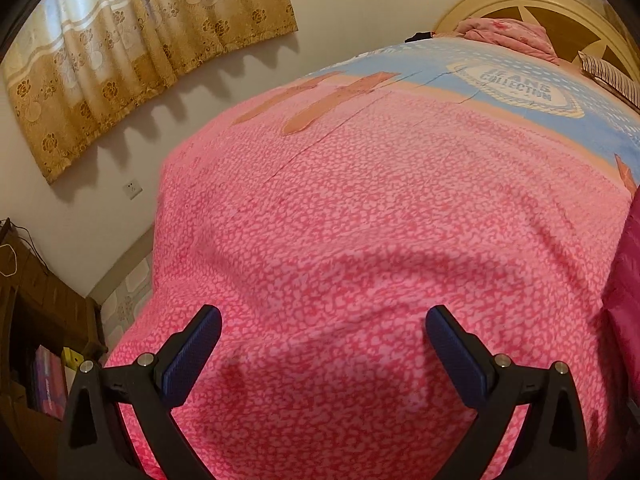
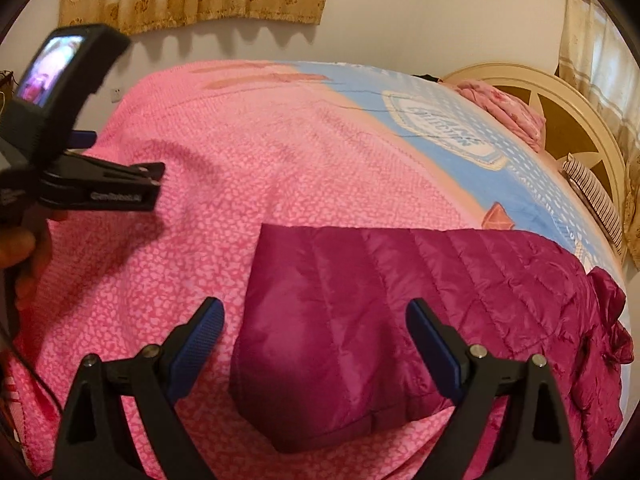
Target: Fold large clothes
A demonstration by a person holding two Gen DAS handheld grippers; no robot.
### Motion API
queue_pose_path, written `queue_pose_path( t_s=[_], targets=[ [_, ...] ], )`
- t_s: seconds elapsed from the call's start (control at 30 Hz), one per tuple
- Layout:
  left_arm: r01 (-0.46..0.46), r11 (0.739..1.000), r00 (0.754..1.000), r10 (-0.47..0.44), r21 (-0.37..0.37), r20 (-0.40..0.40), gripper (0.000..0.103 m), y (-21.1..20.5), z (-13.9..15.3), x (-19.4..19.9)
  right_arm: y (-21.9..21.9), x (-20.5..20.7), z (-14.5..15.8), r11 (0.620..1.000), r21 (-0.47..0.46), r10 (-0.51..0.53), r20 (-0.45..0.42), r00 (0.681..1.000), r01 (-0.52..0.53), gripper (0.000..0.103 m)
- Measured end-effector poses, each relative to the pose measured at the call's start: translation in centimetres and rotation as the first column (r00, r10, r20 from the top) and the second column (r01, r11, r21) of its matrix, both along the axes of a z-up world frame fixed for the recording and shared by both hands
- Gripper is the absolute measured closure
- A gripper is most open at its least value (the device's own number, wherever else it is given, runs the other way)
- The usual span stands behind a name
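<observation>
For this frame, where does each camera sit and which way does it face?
Left wrist: on the left gripper, open over the pink bedspread, facing the headboard and curtain; only its own fingers show, jacket at the right edge.
Right wrist: on the right gripper, open above the jacket, facing the same way; the left gripper and the hand holding it show at left.
Shared: bedspread, jacket, headboard, curtain.

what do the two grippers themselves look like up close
Each gripper, left and right, has black plastic arms with silver pivot bolts and two fingers faced with textured dark blue pads. Seen from the right wrist view, the left gripper carries a black camera with a lit screen, white lettering on its side, and a thin dark cable.
</observation>
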State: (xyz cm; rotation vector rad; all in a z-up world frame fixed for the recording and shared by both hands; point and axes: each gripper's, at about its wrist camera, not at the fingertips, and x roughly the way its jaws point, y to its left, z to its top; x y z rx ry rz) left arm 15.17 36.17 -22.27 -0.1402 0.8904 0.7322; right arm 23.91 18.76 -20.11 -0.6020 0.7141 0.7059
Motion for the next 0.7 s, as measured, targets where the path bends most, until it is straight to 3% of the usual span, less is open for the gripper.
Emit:
queue_pose_path(
  t_s=[0.07, 0.1, 0.13, 0.2, 0.33, 0.43, 0.7],
  targets=[
    [0.0, 1.0, 1.0, 0.0, -0.002, -0.001, 0.001, 0.0, 0.0, -0.2, 0.2, 0.0, -0.1, 1.0, -0.017, -0.006, 0.007, 1.0, 0.006, 0.012],
    [0.002, 1.0, 1.0, -0.002, -0.004, -0.002, 0.001, 0.0, 0.1, -0.2, 0.3, 0.1, -0.3, 1.0, -0.024, -0.005, 0.003, 1.0, 0.005, 0.019],
    [0.006, 1.0, 1.0, -0.006, -0.008, -0.001, 0.001, -0.1, 0.1, -0.3, 0.3, 0.1, -0.4, 1.0, -0.029, -0.007, -0.003, 1.0, 0.007, 0.037],
    [0.011, 1.0, 1.0, -0.011, -0.01, 0.001, 0.001, -0.2, 0.3, -0.3, 0.3, 0.4, -0.6, 1.0, -0.031, 0.003, -0.053, 0.999, -0.005, 0.055],
    [0.031, 1.0, 0.999, -0.031, -0.002, 0.013, 0.001, -1.0, 1.1, -0.3, 0.3, -0.4, -0.2, 0.999, -0.036, 0.005, -0.039, 0.999, -0.007, 0.076],
    [0.039, 0.999, 0.999, -0.039, 0.003, 0.026, 0.001, -1.4, 2.0, -0.2, -0.2, -0.7, 0.8, 1.0, -0.007, -0.001, -0.031, 1.0, 0.001, 0.085],
    [0.073, 0.997, 0.995, -0.075, 0.029, 0.067, 0.001, -3.0, 5.0, 0.5, -3.0, -0.3, 4.7, 0.995, 0.085, -0.053, 0.018, 0.998, 0.051, 0.09]
  ],
)
